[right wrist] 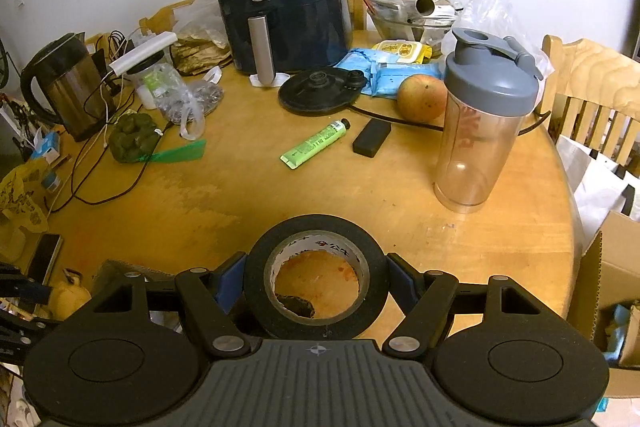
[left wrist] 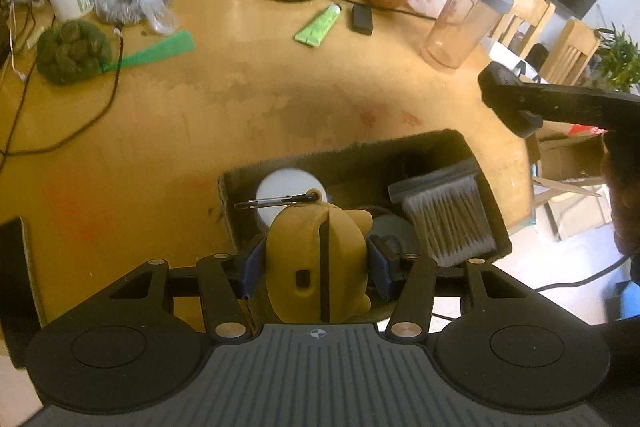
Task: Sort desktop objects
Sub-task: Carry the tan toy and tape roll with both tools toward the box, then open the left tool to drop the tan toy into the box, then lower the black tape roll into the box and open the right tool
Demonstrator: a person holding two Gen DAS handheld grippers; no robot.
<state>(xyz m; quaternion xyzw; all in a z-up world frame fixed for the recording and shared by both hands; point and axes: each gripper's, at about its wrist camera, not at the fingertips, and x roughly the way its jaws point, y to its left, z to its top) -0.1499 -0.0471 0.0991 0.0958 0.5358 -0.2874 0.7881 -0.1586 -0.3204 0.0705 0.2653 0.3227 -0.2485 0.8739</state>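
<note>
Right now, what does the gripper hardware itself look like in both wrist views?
Both match. The left gripper and right gripper each have black linkage arms with silver pivot pins, blue finger pads, two round black discs, and a grey ribbed centre plate bearing a small crosshair mark. No cables or sleeves show on them.

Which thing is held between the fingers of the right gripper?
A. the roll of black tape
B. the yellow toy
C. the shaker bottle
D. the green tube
A: in the right wrist view the roll of black tape sits between the blue pads of the right gripper; the green tube lies on the table, the shaker bottle stands apart, and the yellow toy is in the left gripper.
</note>
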